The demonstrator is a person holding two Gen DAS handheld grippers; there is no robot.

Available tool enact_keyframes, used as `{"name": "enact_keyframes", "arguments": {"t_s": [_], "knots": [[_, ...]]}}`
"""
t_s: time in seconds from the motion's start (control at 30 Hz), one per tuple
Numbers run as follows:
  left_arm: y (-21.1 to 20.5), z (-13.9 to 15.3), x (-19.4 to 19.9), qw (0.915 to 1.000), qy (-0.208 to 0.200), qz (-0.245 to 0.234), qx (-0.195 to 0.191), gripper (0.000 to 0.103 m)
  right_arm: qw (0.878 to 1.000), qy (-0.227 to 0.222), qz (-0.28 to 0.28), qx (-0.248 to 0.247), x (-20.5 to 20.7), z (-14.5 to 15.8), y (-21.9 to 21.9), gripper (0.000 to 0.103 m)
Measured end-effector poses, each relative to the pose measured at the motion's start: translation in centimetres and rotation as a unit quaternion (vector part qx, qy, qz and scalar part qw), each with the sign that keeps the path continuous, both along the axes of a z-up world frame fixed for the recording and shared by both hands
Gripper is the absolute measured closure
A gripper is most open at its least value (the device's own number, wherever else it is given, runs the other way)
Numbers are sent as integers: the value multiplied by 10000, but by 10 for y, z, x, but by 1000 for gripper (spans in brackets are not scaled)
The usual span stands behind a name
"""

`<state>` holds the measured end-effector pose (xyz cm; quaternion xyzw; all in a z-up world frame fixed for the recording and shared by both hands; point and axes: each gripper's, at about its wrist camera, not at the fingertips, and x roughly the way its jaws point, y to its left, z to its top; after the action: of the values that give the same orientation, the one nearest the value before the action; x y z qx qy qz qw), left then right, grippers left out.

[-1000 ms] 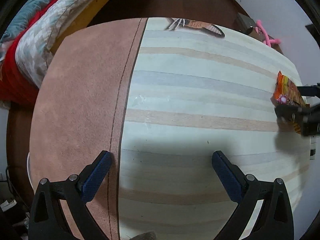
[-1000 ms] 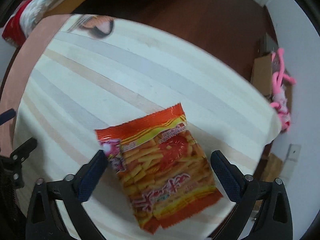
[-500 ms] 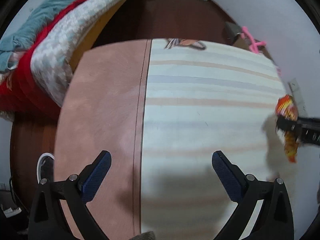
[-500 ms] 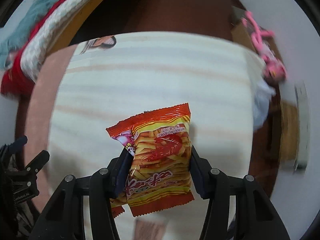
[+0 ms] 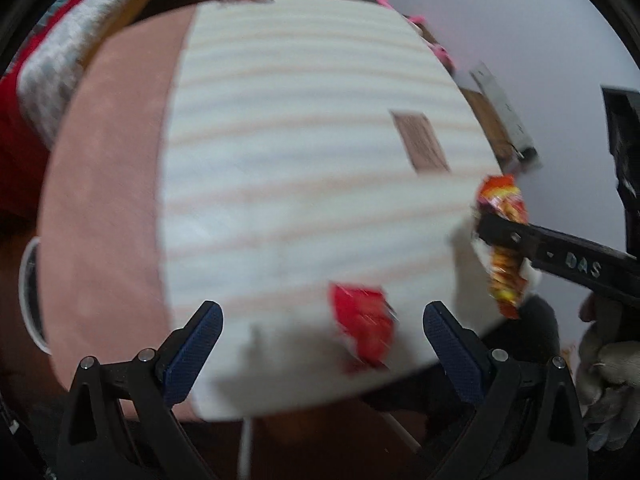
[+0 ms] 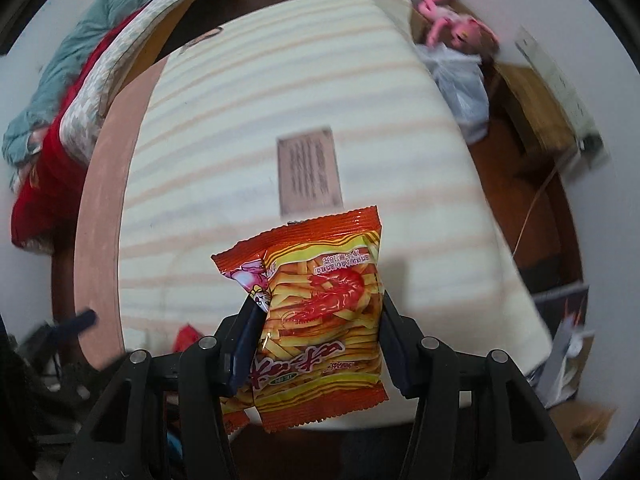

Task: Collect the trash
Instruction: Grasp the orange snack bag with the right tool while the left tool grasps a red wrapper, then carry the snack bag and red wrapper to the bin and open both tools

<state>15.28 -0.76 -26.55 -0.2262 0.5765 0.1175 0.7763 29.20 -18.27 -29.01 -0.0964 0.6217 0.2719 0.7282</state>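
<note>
My right gripper (image 6: pixel 316 320) is shut on an orange and yellow snack bag (image 6: pixel 320 312) and holds it up above the striped mat (image 6: pixel 240 152). The same bag (image 5: pixel 505 240) shows at the right of the left wrist view, pinched in the right gripper (image 5: pixel 496 232). My left gripper (image 5: pixel 320 328) is open and empty above the mat's near edge. A red wrapper (image 5: pixel 362 322) lies on the mat between its fingers, nearer the right finger. It also shows small in the right wrist view (image 6: pixel 188 336).
A brown rectangular label (image 6: pixel 310 174) lies on the mat (image 5: pixel 280 160). A pink-brown rug (image 5: pixel 108 200) adjoins the mat on the left. Bedding (image 6: pixel 72 80) is at far left. A plastic bag (image 6: pixel 460 80), a pink toy (image 6: pixel 444 20) and cardboard boxes (image 6: pixel 536 112) stand by the right wall.
Both grippers have pulled back and up from the mat. The right one carries the snack bag higher. The red wrapper and the brown label have come into view.
</note>
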Motion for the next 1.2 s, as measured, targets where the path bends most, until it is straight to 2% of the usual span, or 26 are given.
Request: {"name": "enact_keyframes", "arguments": {"t_s": [0.07,0.1,0.13,0.17,0.23,0.33,0.47,0.63,0.73,0.87,1.0,1.2], "knots": [[-16,-7,2,9999,-43,-135,-36,2,9999,30,-119,13,-7,-5,-13,47],[-24,-12,5,9998,-16,-212,-1,6,9998,48,-186,22,-8,-7,-18,47],[-30,-17,8,9996,34,-284,35,19,9998,52,-202,20,-9,-7,-21,47],[-35,-23,10,9993,105,-346,81,29,9998,39,-217,4,-11,-7,-25,47],[-41,-31,14,9988,208,-406,149,68,9997,10,-244,1,-13,-7,-30,47],[-46,-33,12,9985,121,-330,412,85,9998,-51,-204,3,-9,1,-28,47],[-39,-12,7,9969,-186,-185,744,88,9997,-211,-129,81,-16,15,-26,47],[-14,30,-9,9912,-670,180,1128,89,9989,-348,67,295,-27,40,-11,48],[9,65,-31,9846,-1012,536,1324,89,9976,-426,276,480,-38,63,11,48],[43,110,-61,9742,-1367,959,1519,89,9933,-502,674,792,-59,99,52,48],[87,146,-97,9633,-1526,1322,1771,89,9853,-586,1178,1093,-86,137,111,48],[159,172,-160,9471,-1496,1924,2087,89,9693,-540,1985,1349,-137,171,220,48]]}}
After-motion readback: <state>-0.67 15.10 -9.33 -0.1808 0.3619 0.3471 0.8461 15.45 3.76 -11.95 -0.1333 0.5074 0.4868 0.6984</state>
